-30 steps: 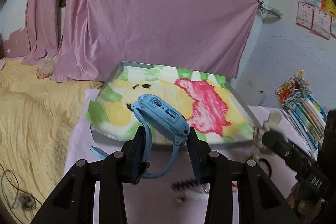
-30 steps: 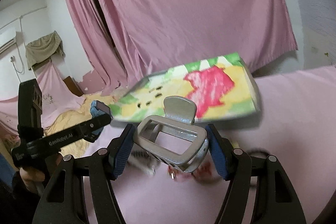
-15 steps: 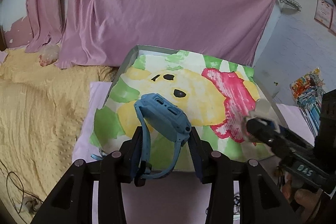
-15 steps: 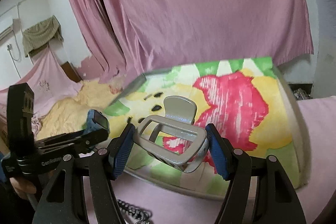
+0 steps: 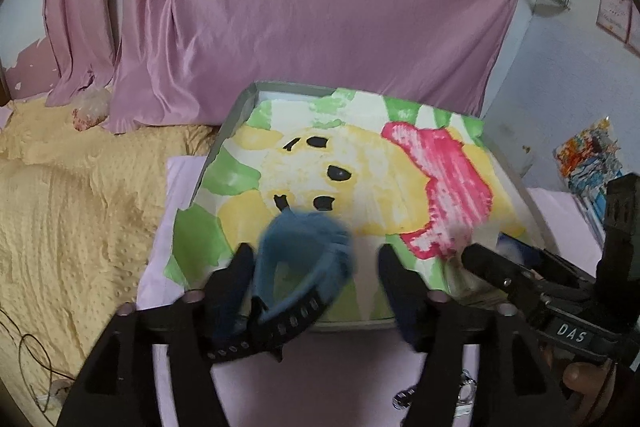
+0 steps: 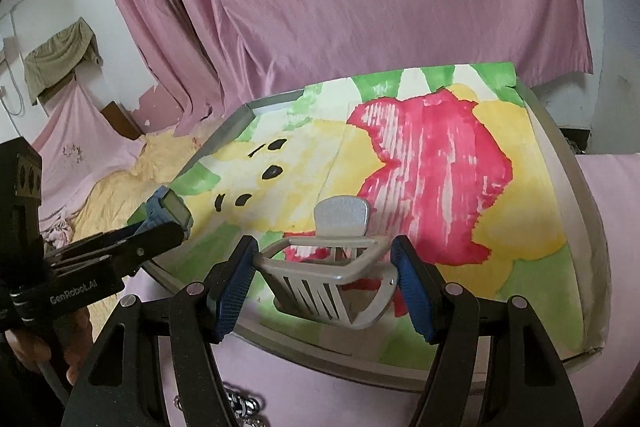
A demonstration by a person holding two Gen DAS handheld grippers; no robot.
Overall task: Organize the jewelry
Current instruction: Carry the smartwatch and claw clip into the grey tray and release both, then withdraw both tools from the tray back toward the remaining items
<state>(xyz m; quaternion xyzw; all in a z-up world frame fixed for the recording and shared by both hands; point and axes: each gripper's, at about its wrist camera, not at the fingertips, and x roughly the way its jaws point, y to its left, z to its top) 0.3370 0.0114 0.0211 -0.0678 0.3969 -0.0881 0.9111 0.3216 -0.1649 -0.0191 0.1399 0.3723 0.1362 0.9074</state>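
A grey tray [image 5: 240, 107] lined with a yellow, green and pink painted sheet lies ahead in both views; its rim also shows in the right wrist view [image 6: 560, 143]. My left gripper [image 5: 314, 269] has opened, and the blue watch [image 5: 304, 247], blurred, hangs between its fingers at the tray's near edge. In the right wrist view the watch [image 6: 168, 211] shows at the left gripper's tip. My right gripper [image 6: 324, 271] is wide around the silver hair claw clip [image 6: 332, 271], which rests on the tray's near part. Whether the pads still touch it is unclear.
The tray lies on a pink cloth [image 6: 612, 195]. A yellow bedspread [image 5: 72, 211] lies to the left, and pink curtains [image 5: 320, 7] hang behind. A silver chain [image 6: 240, 407] and small metal pieces [image 5: 440, 391] lie on the cloth below the grippers. Books [image 5: 588, 155] stand at the right.
Both grippers moved forward over the tray's near edge. The left jaws opened and the watch slipped loose. The right jaws widened and the claw clip came down onto the tray.
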